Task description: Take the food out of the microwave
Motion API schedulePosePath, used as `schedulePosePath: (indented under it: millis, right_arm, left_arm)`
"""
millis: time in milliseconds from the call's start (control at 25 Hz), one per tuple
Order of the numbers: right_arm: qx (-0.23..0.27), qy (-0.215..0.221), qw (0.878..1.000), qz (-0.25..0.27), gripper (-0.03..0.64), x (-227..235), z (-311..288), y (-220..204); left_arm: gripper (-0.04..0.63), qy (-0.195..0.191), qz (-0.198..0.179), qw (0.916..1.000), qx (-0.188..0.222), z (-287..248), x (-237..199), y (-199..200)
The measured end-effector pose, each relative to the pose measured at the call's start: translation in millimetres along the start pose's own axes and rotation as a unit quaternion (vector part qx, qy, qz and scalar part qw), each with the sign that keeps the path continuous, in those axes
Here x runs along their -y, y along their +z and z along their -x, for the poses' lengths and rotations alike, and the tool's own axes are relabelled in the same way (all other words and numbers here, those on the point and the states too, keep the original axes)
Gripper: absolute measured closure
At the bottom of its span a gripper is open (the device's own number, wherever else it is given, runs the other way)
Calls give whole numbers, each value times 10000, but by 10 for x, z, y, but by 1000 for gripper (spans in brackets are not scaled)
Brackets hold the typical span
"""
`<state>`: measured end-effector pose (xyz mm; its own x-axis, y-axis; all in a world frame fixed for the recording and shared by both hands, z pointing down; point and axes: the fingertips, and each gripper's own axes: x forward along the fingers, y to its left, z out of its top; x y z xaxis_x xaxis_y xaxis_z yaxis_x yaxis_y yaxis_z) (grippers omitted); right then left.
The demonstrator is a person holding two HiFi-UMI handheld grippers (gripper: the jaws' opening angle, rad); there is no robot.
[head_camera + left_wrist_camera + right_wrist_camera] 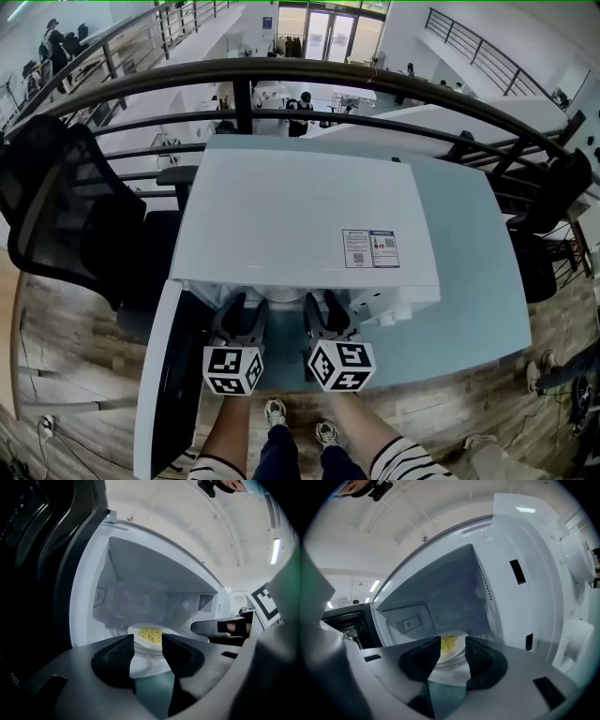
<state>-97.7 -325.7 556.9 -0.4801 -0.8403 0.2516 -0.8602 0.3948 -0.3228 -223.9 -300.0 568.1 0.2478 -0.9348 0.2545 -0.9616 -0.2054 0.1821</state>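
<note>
A: Head view: microwave (309,225) open, door (161,375) swung out on the outer side of the left gripper (246,314). Right gripper (326,311) close beside it, both nosed into the cavity mouth.
B: Jaw state?
A: Spread wide on both, nothing pinched. From left gripper view: plate (135,632) with yellow food (151,634) dead ahead of the gap, deeper in, clear of the pads. Same from right gripper view: straight ahead, beyond the tips.
B: So not out yet. Sitting on what?
A: Looks like a glass tray (146,651) under the plate, near edge just past the left tips.
B: Risks?
A: A few, judging from here.
- Narrow mouth, two claws side by side: easy to knock each other, or clip the frame on the right gripper's outer side.
- Biting only the near rim: probable tilt, loose food sliding off the far edge.
- Closing too low: could catch the tray along with the plate and drag both.
B: Mitigation?
A: Go in level, pinch the rim on opposite sides, lift just clear of the tray, back straight out.
</note>
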Motion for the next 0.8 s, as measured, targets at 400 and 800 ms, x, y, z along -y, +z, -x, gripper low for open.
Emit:
schedulePosePath:
  millis: [400, 800]
  right_arm:
    - [-191, -187, 9996, -62, 420, -23, -220, -81]
    - [-486, -355, 9978, -271, 420, 36, -422, -165]
  left_arm:
    - [430, -37, 191, 9993, -311, -209, -48, 14]
    - [413, -56, 269, 9974, -668, -350, -108, -62]
